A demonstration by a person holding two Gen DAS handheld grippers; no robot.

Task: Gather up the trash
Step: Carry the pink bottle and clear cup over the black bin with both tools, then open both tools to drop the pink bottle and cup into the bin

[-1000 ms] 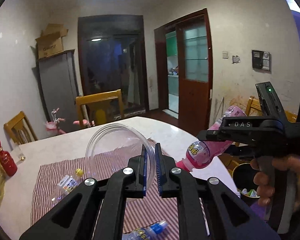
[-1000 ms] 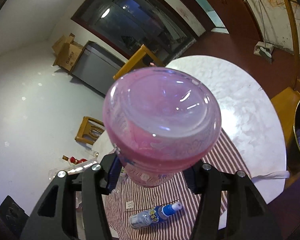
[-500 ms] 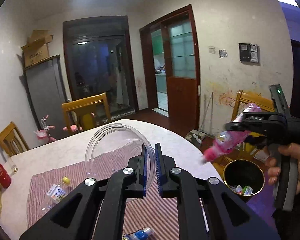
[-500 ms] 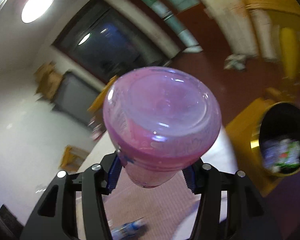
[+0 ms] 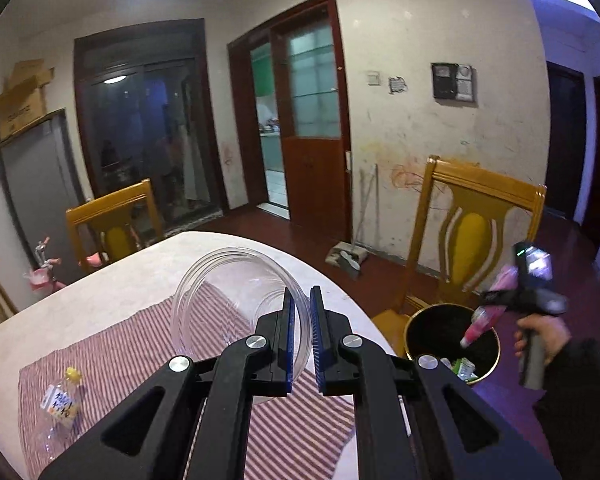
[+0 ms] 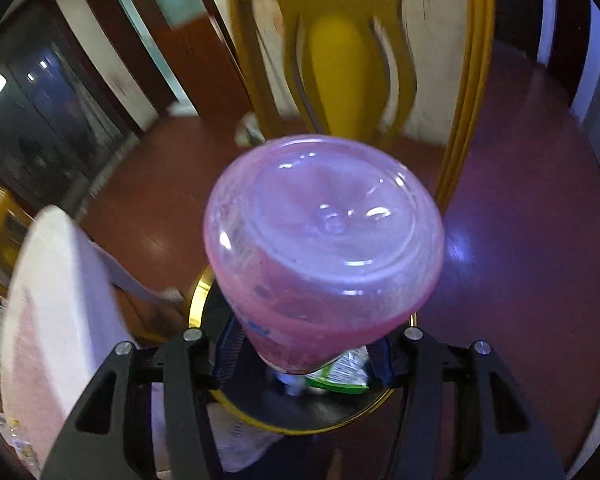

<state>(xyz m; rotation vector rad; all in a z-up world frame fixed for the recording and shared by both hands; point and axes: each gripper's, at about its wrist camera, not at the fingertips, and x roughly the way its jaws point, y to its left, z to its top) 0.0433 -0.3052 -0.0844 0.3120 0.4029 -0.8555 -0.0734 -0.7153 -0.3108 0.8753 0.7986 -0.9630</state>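
Note:
My right gripper [image 6: 304, 354] is shut on a pink plastic bottle [image 6: 324, 240], whose base fills the right wrist view. The bottle hangs tilted, neck down, over the mouth of a black bin with a gold rim [image 6: 198, 296]. From the left wrist the same right gripper [image 5: 494, 308], held by a hand, carries the pink bottle [image 5: 482, 322] just above the bin [image 5: 411, 326]. My left gripper [image 5: 302, 340] is shut on the rim of a clear plastic bowl [image 5: 228, 292], held above the striped cloth [image 5: 140, 344].
A small yellow-capped bottle [image 5: 62, 400] lies on the cloth at the left of the round white table [image 5: 140, 268]. A wooden chair [image 5: 476, 220] stands right behind the bin, which has wrappers [image 5: 462, 368] in it. Another chair [image 5: 112, 224] is at the table's far side.
The right gripper has swung the pink bottle off the table, to the right and down, tipping it over the bin. The left gripper with the bowl has turned rightward.

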